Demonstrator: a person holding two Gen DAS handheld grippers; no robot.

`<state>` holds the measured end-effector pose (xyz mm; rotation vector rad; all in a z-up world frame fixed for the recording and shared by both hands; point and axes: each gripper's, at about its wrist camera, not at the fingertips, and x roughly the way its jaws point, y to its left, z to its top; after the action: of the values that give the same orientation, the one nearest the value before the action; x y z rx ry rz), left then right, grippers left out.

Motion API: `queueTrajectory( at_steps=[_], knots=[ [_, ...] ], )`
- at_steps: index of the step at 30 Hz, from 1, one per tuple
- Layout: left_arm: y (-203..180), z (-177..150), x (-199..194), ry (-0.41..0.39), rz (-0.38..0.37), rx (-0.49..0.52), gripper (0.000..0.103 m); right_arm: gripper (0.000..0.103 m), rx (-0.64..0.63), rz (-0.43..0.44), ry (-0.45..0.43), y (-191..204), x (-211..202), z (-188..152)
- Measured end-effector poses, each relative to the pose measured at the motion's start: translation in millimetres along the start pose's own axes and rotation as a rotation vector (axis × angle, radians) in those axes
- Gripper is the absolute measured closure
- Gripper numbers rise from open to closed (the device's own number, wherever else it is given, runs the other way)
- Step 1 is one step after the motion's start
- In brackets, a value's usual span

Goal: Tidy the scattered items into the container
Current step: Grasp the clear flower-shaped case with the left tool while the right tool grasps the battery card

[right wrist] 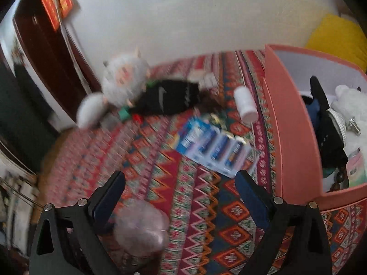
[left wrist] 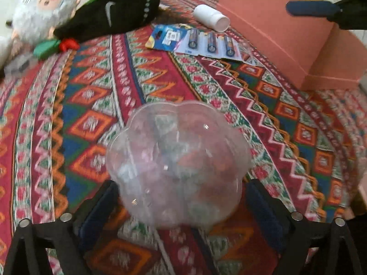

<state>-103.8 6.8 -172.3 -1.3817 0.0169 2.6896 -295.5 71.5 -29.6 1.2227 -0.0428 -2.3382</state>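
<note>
Bowl (left wrist: 179, 160), lower centre, looks thin, light, slippery plastic; left gripper (left wrist: 181, 197) fingers pinch its sides, right gripper (right wrist: 180, 183) spread.

light: soft, even | blur: heavy, right wrist view | edges: fisheye-bent, dark corners

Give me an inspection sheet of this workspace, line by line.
Surface: patterned cloth, mostly bare in the middle.
Job's things: clear plastic bowl; battery pack; white bottle lying down; black sock; plush toy; pink box already holding items.
Clutter: small green and red item.
Grippers: left hand-held gripper straddles the bowl, contact unclear; right hand-held gripper open, empty.
Cables: nothing seen.
Surroundings: white wall, dark door, yellow cushion.
</note>
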Motion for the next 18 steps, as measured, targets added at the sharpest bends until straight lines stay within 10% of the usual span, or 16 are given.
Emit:
queueTrajectory(
  at_steps=[10,18],
  knots=[
    [30,35,3,0.010,0.008,0.036,0.013,0.004,-0.081,-0.112,0.116,-18,53,6],
    [99,39,-7,-0.001,-0.071,-0.158,0.023,0.004,-0.204,-0.250,0.125,-20,102,25]
  ],
)
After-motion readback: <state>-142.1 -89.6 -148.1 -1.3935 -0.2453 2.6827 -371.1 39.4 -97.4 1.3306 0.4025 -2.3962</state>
